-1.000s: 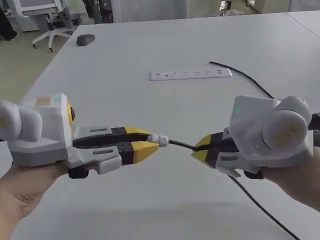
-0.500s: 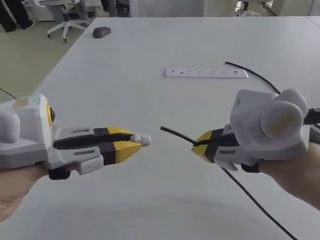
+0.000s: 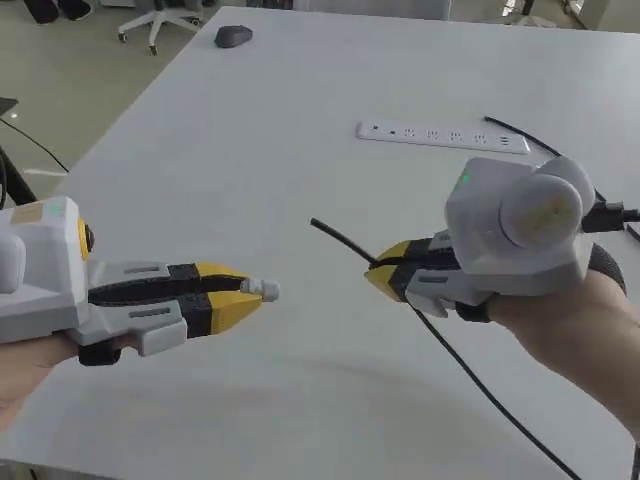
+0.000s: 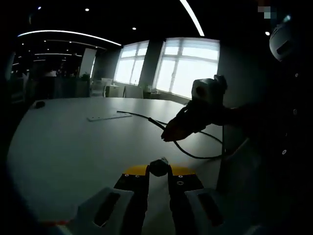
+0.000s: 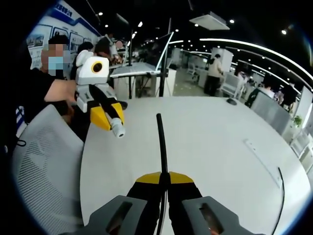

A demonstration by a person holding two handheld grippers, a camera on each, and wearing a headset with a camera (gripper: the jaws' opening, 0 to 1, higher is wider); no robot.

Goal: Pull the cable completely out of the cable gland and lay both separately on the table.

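My left gripper (image 3: 248, 293) is shut on a small white cable gland (image 3: 262, 290), which sticks out past its yellow tips (image 4: 159, 168). A gap of bare table separates it from my right gripper (image 3: 377, 274), shut on a thin black cable (image 3: 340, 243). The cable's free end (image 5: 159, 117) points out ahead of the right jaws, and the rest trails down toward the table's near right edge (image 3: 500, 400). Both grippers hang above the white table (image 3: 250, 150). The left gripper (image 5: 116, 128) with the gland faces the right gripper view.
A white power strip (image 3: 443, 138) lies farther back on the table, with another black cord (image 3: 520, 133) running from its right end. A dark mouse (image 3: 233, 36) rests near the far left corner. An office chair (image 3: 160, 15) stands beyond it.
The cable has come out of the gland. A second ago it ran into the gland; now the grippers have drawn apart and the cable end hangs free.
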